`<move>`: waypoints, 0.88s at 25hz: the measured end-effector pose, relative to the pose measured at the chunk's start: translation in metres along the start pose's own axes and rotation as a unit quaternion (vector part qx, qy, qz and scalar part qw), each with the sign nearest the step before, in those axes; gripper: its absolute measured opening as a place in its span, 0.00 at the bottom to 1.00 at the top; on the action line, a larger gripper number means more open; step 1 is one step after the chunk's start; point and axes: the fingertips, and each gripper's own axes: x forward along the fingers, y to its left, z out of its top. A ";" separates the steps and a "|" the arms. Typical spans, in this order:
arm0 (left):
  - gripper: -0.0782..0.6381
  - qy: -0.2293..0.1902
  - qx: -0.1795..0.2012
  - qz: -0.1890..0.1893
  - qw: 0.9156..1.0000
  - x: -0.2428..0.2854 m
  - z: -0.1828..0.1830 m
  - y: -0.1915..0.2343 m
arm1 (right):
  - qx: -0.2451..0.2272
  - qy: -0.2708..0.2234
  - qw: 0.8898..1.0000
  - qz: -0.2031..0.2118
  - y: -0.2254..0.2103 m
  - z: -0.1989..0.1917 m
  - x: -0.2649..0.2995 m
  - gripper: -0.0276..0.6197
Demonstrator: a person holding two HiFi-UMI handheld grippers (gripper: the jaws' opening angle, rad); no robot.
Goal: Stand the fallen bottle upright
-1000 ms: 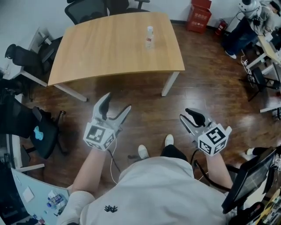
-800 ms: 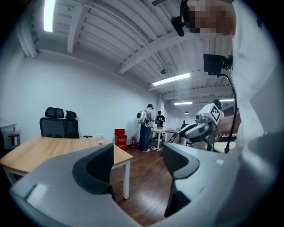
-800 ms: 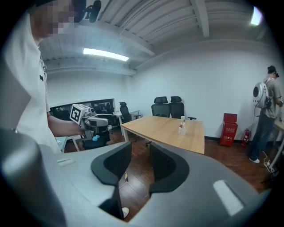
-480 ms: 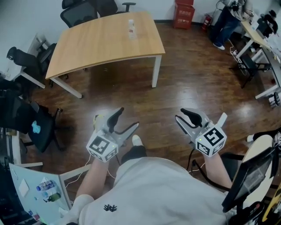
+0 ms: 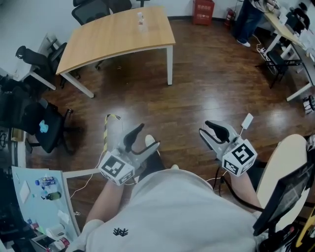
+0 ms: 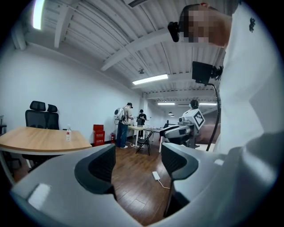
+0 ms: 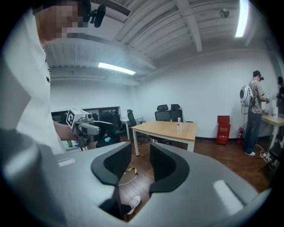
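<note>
Bottle [image 5: 141, 19], small and clear, seen standing upright near the far edge of the wooden table [image 5: 108, 42], well apart from both tongs; the left gripper view shows it [image 6: 68, 134] as a slim upright shape on the table top, and the right gripper view places it [image 7: 179, 124] likewise near the table's far side. Left gripper [image 5: 147, 136], held low in front of the person above the dark wooden floor [image 5: 197, 83], has its jaws apart and closing, with only floor and a white adapter [image 6: 155, 175] on its cable visible through the gap, so it carries nothing. Right gripper [image 5: 204, 127], held at about the same level and well to the side of the other, has its jaws parted by a narrower gap, through which floor, a yellow-and-black cable [image 7: 127, 170] and a white shoe [image 7: 133, 201] appear; nothing is between the pads. Black office chairs [image 5: 93, 10] stand behind the table, a red crate [image 5: 203, 11] sits by the far wall, and a person with a backpack [image 6: 125, 124] stands at a bench further off. Each gripper appears in the other's view: right gripper [image 6: 177, 131], left gripper [image 7: 88, 128]
</note>
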 end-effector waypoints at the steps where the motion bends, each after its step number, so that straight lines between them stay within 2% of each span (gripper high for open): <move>1: 0.56 0.001 0.001 0.001 1.000 -0.003 -0.001 -0.006 | -0.002 -0.005 1.000 -0.001 0.004 0.001 -0.006 0.25; 5: 0.56 0.003 0.010 0.004 1.000 -0.009 0.001 -0.020 | -0.012 -0.011 1.000 -0.007 0.014 0.000 -0.019 0.24; 13: 0.56 0.006 0.009 0.017 1.000 -0.016 0.001 -0.020 | -0.019 -0.017 1.000 -0.006 0.021 0.001 -0.017 0.22; 22: 0.56 0.012 0.013 0.006 1.000 -0.009 0.001 -0.024 | -0.012 -0.017 1.000 -0.005 0.026 -0.001 -0.015 0.20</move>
